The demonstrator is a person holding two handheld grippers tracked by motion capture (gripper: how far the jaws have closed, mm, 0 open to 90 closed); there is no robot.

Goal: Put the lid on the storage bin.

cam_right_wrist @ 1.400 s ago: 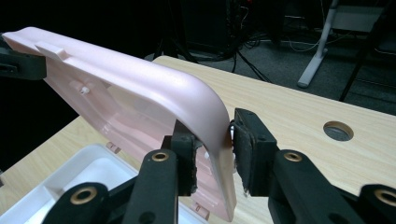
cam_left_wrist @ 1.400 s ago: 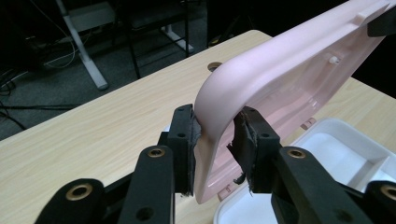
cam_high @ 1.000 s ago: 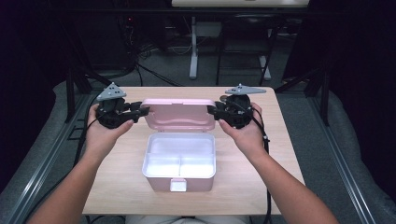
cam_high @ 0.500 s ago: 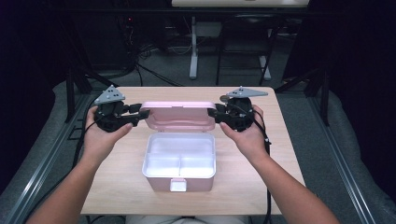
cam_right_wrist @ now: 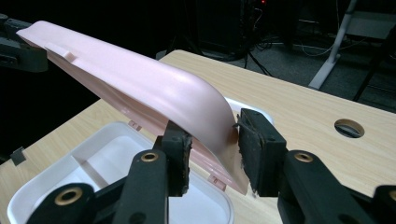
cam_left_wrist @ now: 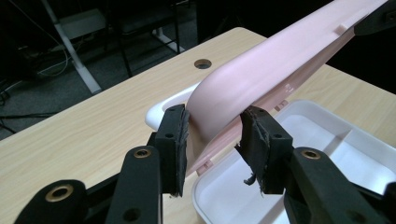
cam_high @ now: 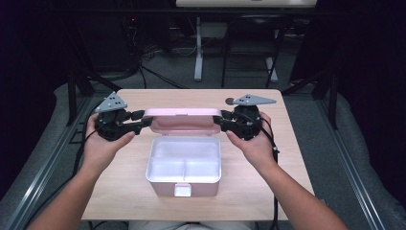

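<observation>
The pink lid [cam_high: 183,119] stands raised on its hinge between your grippers, long axis running from one to the other. Your left gripper [cam_left_wrist: 212,140] straddles one end with its jaws having just opened; the right gripper [cam_right_wrist: 212,149] clamps the other. Below them sits the white two-compartment box [cam_high: 184,165], holding nothing.

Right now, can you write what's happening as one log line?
pink lid: raised behind white box | left gripper: around left end, just opened wider | right gripper: gripping right end
</observation>
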